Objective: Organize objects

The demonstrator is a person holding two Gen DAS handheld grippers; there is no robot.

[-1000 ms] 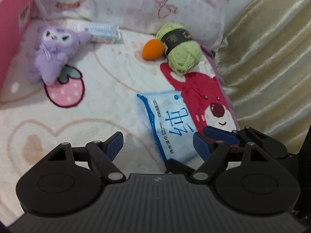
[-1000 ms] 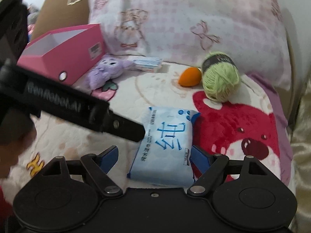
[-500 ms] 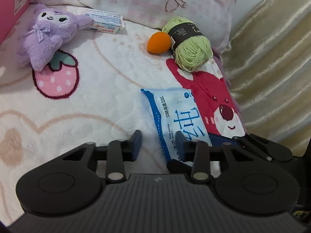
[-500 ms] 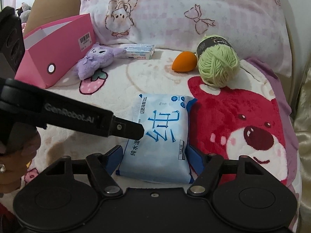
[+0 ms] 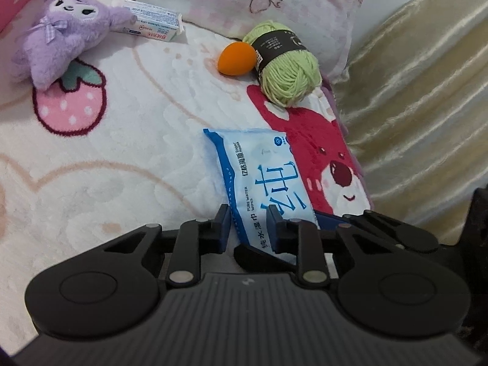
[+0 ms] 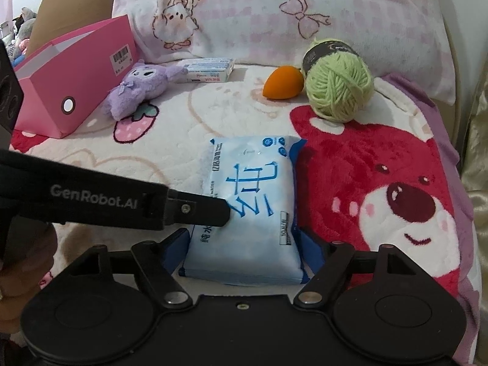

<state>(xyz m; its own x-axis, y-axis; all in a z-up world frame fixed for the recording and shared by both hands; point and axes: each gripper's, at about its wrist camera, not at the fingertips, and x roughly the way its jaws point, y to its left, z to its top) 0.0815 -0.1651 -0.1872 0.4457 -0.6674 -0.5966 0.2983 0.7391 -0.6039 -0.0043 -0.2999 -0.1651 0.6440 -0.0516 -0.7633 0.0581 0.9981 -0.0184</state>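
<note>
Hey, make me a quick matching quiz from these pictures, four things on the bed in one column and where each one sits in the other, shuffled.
Things:
1. wet wipes pack
2. purple plush toy
3. orange sponge
4. small white box

Places:
A. touching the green yarn ball
B. against the pillow, behind the plush
C. between the right gripper fingers
D. next to the pink file box

Pairs: 1-C, 2-D, 3-A, 4-B

glossy plastic wipes pack (image 6: 244, 210); fleecy cloth blanket (image 6: 381, 164); fuzzy yarn ball (image 6: 340, 87).
</note>
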